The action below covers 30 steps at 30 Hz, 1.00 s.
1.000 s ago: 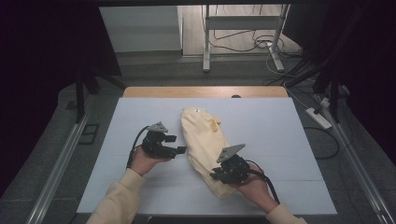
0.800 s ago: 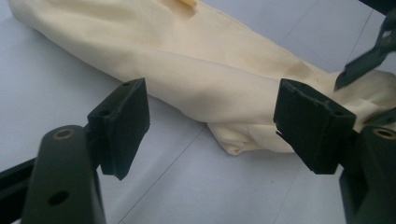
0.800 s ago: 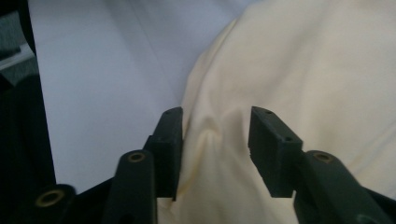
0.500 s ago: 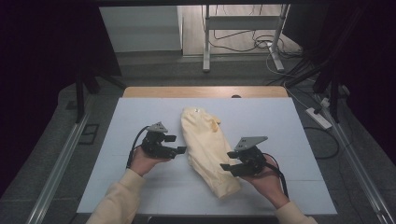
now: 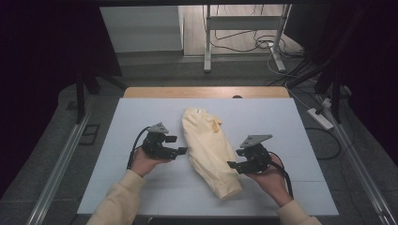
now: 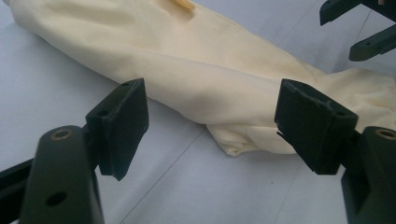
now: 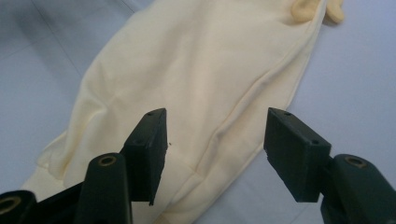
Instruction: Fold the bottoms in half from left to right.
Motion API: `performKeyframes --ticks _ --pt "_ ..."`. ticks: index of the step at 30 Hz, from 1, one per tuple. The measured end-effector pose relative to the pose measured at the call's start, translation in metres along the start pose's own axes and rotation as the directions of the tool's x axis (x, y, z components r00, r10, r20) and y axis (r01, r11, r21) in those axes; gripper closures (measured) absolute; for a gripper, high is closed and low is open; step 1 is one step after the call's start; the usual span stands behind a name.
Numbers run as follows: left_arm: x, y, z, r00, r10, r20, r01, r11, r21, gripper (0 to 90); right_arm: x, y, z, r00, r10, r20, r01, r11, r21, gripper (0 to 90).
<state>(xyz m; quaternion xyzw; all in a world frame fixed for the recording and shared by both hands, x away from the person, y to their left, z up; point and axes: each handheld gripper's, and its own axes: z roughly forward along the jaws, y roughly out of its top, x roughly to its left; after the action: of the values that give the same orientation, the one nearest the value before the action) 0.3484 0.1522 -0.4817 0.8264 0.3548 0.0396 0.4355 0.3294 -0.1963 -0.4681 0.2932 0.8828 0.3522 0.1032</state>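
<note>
A pale yellow garment [image 5: 209,150], folded into a long narrow shape, lies slantwise on the white table [image 5: 141,187]. My left gripper [image 5: 177,144] sits just left of it, open, its jaws pointing at the cloth's edge. In the left gripper view the garment [image 6: 187,70] lies beyond the spread jaws of the left gripper [image 6: 212,109], untouched. My right gripper [image 5: 236,158] stands close to the garment's right side, low down. Its jaws have just been opening, and they hover over the garment [image 7: 196,84] without gripping it. The right gripper [image 7: 217,135] is open.
The right gripper's jaws [image 6: 359,28] show at the top right of the left gripper view. A wooden strip [image 5: 206,92] runs along the table's far edge. Beyond it stand metal stand legs [image 5: 206,42], with cables and a power strip [image 5: 321,118] on the floor at right.
The right gripper has drawn off the lower part of the garment to the right and opened its jaws, leaving the cloth on the table. The left gripper has kept still.
</note>
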Motion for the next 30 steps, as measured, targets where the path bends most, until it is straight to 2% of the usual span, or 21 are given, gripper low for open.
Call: performKeyframes --ticks 9,17,24,27,30 --pt "0.000 0.000 0.000 1.0000 0.001 0.000 -0.001 1.0000 0.002 25.5 0.001 0.000 0.004 0.9999 0.004 0.010 -0.004 1.000 0.005 36.9" --pt "0.000 0.000 0.002 1.0000 0.003 0.001 -0.003 1.0000 0.007 25.3 0.002 0.001 0.018 0.9998 0.002 0.021 -0.003 0.999 0.038 32.9" --pt "-0.001 0.000 0.003 1.0000 0.004 0.002 -0.004 0.9999 0.010 25.2 -0.002 -0.001 0.031 0.9990 0.013 0.044 -0.017 0.996 0.092 31.0" --pt "-0.001 0.000 0.003 1.0000 0.004 0.002 -0.004 0.9999 0.010 25.1 -0.004 -0.004 0.036 0.9975 -0.001 0.071 -0.008 0.992 0.124 30.5" --pt "-0.001 0.000 0.003 1.0000 0.005 0.002 -0.005 0.9999 0.009 25.2 -0.008 -0.009 0.040 0.9970 0.017 0.075 -0.028 0.988 0.150 29.9"
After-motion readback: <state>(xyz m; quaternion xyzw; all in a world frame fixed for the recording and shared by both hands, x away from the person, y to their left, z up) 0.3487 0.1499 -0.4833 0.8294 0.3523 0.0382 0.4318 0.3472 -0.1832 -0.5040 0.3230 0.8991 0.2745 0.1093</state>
